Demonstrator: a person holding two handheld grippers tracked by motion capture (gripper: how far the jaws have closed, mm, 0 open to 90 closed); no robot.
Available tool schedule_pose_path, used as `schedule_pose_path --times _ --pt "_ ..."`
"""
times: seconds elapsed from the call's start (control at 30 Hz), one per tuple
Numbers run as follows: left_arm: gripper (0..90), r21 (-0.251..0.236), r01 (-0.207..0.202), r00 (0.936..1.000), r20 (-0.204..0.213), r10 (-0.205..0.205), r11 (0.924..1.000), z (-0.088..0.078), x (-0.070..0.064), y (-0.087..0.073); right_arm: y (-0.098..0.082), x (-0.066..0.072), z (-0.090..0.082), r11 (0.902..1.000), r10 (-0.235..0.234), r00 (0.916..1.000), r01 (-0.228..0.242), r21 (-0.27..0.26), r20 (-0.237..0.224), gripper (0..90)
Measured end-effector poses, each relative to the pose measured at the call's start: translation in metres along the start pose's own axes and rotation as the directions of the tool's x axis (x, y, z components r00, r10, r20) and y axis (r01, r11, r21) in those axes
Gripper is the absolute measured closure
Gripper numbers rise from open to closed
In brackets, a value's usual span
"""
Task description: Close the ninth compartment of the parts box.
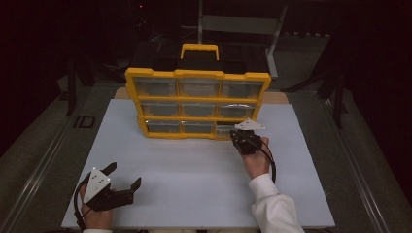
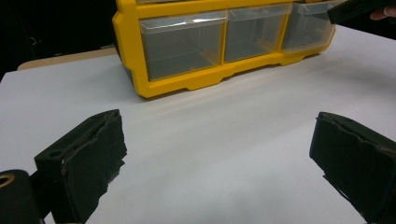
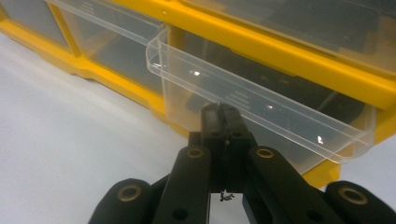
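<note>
Clear bottom-right drawer (image 3: 252, 105), partly pulled out

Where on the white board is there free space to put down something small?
The white board is bare between the left tongs and the right tongs, and left of the yellow organizer. It is crowded at the bottom-right clear drawer, where the right tongs sit shut.

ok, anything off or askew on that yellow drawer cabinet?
One thing: the bottom-right clear drawer of the yellow drawer cabinet sticks out past its neighbours, with the shut right gripper at its front lip. The left gripper's foam pads look ragged at the edges.
</note>
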State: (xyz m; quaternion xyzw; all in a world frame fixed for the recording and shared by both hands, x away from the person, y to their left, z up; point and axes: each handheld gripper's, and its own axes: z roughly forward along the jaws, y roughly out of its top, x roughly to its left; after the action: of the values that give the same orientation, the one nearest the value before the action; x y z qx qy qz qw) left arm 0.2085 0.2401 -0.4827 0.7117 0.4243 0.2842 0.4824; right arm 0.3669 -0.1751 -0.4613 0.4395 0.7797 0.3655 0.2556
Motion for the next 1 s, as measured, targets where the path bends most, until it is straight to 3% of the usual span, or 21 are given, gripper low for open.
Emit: schedule_pose_path --times 1.0 --pt "3.5 0.0 0.001 1.0 -0.003 -0.001 1.0 -0.001 0.0 0.0 0.005 -0.013 0.011 0.9994 0.034 0.9992 -0.034 0.009 0.02 90.0"
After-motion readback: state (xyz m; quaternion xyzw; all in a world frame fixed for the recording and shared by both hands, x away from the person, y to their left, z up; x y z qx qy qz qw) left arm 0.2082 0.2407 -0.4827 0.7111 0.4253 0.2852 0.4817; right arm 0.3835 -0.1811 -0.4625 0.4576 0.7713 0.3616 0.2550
